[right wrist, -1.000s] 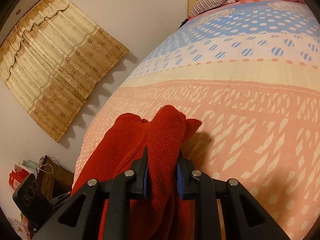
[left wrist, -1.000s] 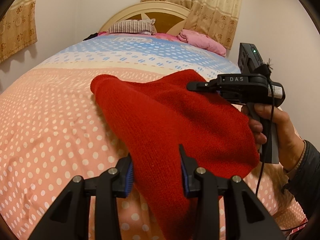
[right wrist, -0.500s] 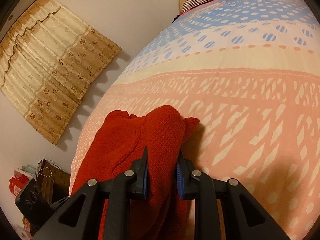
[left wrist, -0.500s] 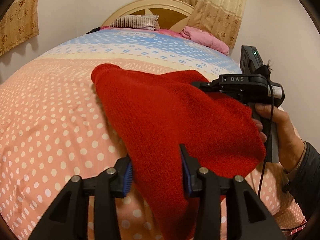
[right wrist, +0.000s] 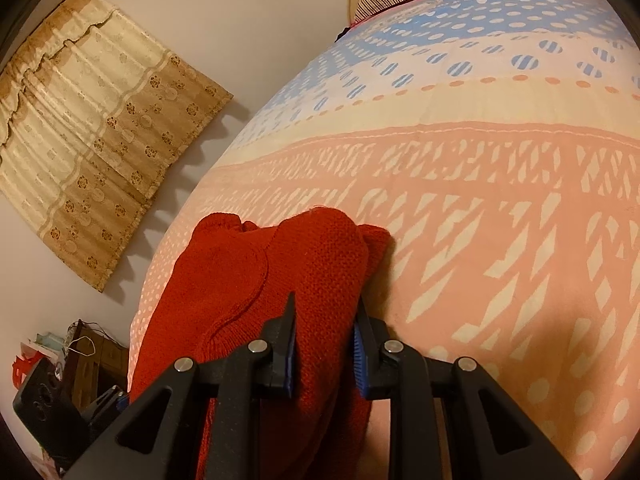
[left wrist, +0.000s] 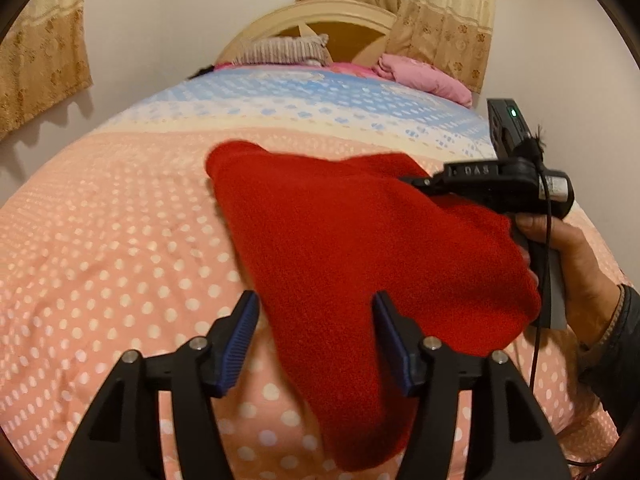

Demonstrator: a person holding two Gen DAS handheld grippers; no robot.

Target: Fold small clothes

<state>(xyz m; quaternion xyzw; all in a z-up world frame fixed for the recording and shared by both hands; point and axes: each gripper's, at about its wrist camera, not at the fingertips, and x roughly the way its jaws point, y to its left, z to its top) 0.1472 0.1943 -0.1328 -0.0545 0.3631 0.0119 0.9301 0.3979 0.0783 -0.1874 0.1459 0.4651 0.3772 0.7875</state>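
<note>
A red knitted garment (left wrist: 360,248) lies spread on the dotted bedspread (left wrist: 120,240). My left gripper (left wrist: 316,320) has its jaws wider apart than before, with a strip of the garment running loosely between them, so it is open. My right gripper (right wrist: 325,322) is shut on a bunched fold of the red garment (right wrist: 320,256) and holds it just above the bed. The right gripper also shows at the right of the left wrist view (left wrist: 416,181), pinching the garment's edge.
Pillows (left wrist: 280,50) and pink bedding (left wrist: 424,76) lie at the headboard. A curtain (right wrist: 92,128) hangs on the left wall, with clutter (right wrist: 60,356) on the floor beside the bed. The person's hand (left wrist: 572,264) holds the right gripper's handle.
My left gripper's jaws have opened wider and released their pinch on the red garment. The right gripper keeps its grip, and its view has shifted slightly across the bedspread.
</note>
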